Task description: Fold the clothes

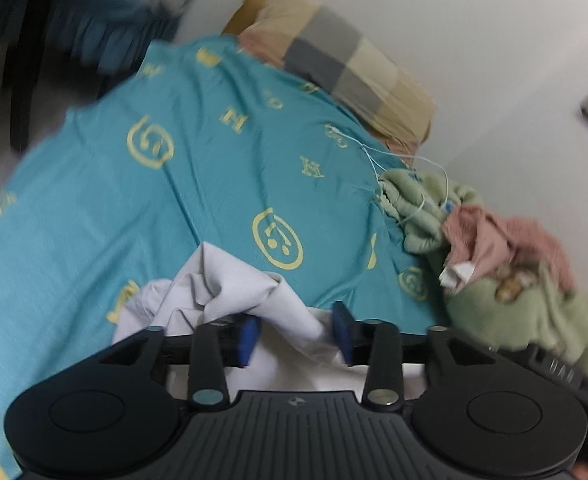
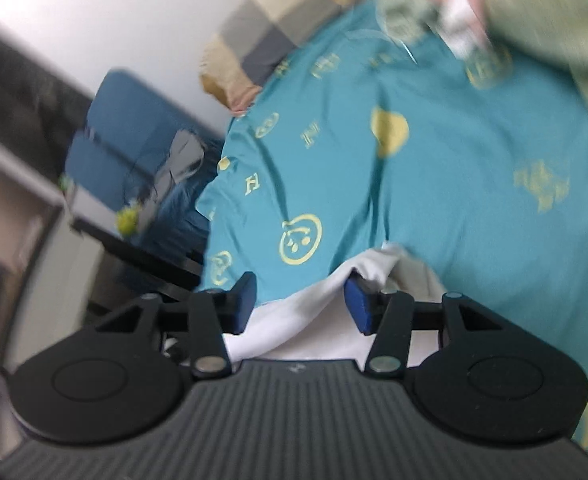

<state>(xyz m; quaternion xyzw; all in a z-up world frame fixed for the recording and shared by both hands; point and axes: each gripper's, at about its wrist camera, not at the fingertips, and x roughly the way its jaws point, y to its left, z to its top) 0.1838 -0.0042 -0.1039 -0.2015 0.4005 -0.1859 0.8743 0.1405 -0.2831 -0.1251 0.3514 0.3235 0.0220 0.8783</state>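
White cloth [image 1: 229, 292] seen bunched on teal bed sheet [image 1: 141, 208], right in front of both tongs. Left gripper [image 1: 298, 334] spread apart, cloth loose between blue pads, not pinched. Right gripper [image 2: 300, 306] spread apart too, white cloth [image 2: 314, 312] lying between pads, not squeezed. Green clothes pile [image 1: 506, 300] seen at side.

A teal bedsheet [image 1: 197, 184] with yellow prints is lying beyond the jaws. A checked pillow [image 1: 354, 76] is sitting far ahead against the white wall [image 1: 474, 40]. A blue chair [image 2: 121, 136] is standing left of the jaws.
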